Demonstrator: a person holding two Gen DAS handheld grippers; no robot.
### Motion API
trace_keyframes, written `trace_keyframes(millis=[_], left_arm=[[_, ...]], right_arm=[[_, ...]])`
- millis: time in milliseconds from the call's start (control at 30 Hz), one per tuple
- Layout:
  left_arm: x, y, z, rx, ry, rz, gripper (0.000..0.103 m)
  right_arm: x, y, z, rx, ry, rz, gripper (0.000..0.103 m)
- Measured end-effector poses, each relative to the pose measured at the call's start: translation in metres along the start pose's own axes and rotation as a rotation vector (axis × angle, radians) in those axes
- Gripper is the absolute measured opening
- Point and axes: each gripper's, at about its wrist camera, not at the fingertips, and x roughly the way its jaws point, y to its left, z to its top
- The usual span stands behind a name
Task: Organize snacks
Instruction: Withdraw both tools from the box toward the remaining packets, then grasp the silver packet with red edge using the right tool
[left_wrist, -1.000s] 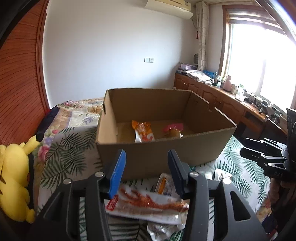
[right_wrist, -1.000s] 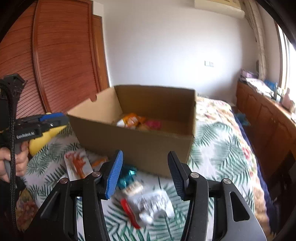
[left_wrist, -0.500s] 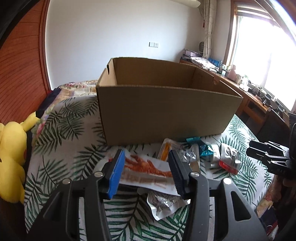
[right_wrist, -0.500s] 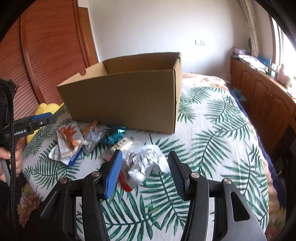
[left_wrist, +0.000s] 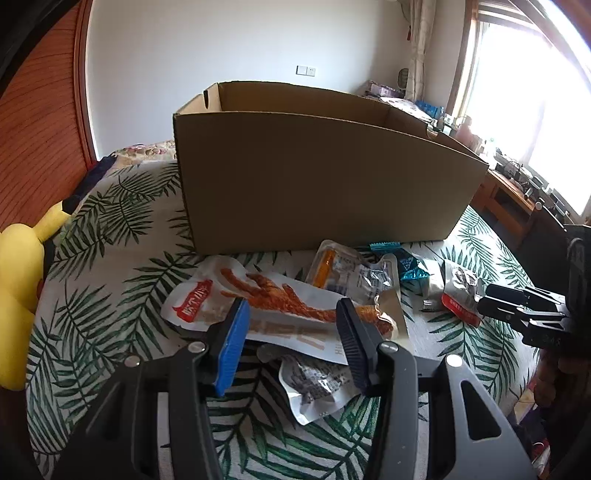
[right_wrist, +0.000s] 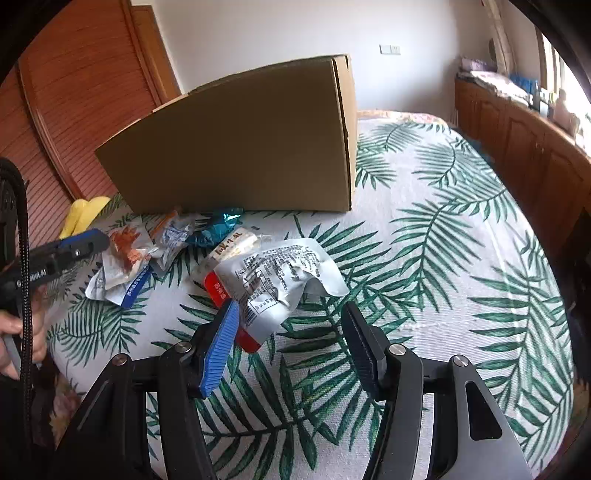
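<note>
A large cardboard box (left_wrist: 317, 177) stands on the leaf-print bedspread, its inside hidden from both cameras. Several snack packets lie in front of it. My left gripper (left_wrist: 291, 317) hovers open just over a white packet printed with orange chicken feet (left_wrist: 280, 299); the pads do not press on it. A silver packet (left_wrist: 317, 384) pokes out beneath. My right gripper (right_wrist: 290, 314) has its jaws opening just before a crumpled silver packet with a red edge (right_wrist: 273, 273), whose near corner lies beside the blue finger. Each gripper shows in the other's view: right gripper (left_wrist: 491, 301), left gripper (right_wrist: 85, 240).
A teal packet (right_wrist: 218, 225), a sausage packet (left_wrist: 343, 269) and a white bar packet (right_wrist: 232, 247) lie between the two grippers. A yellow plush toy (left_wrist: 18, 295) sits at the bed's left edge. Wooden cabinets (right_wrist: 524, 136) line the right wall. Bare bedspread (right_wrist: 443, 258) stretches right of the box.
Both grippers have sunk from above the box down to the packets, so the box's inside has dropped out of sight. The right gripper's fingers stand wider apart than before.
</note>
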Motion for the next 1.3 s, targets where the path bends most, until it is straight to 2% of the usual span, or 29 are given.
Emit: trace_keyframes(millis=[367,633,867,933,1000,1033,1300], left_arm=[[0.005,-0.004,-0.003,0.001,0.017,-0.009,0.049],[0.004,-0.007,-0.006,0.004,0.021,-0.015,0.049],[0.002,-0.006,-0.008,-0.003,0.016,-0.018,0.049],[0.001,-0.006,-0.008,-0.005,0.015,-0.019,0.049],[0.0,-0.005,-0.008,-0.007,0.011,-0.018,0.049],[0.0,-0.004,-0.009,-0.01,0.011,-0.016,0.049],[-0.002,0.0,-0.01,-0.039,0.008,-0.001,0.05]], right_arm=[[0.019,-0.004,0.022,0.073,0.027,0.041,0.065],[0.035,0.02,0.029,-0.057,0.051,-0.052,0.071],[0.042,0.029,0.029,-0.116,0.066,-0.082,0.075],[0.042,0.032,0.029,-0.132,0.066,-0.091,0.07],[0.041,0.034,0.027,-0.147,0.062,-0.082,0.06],[0.039,0.034,0.027,-0.147,0.059,-0.077,0.05],[0.023,0.027,0.016,-0.139,0.047,-0.045,0.039]])
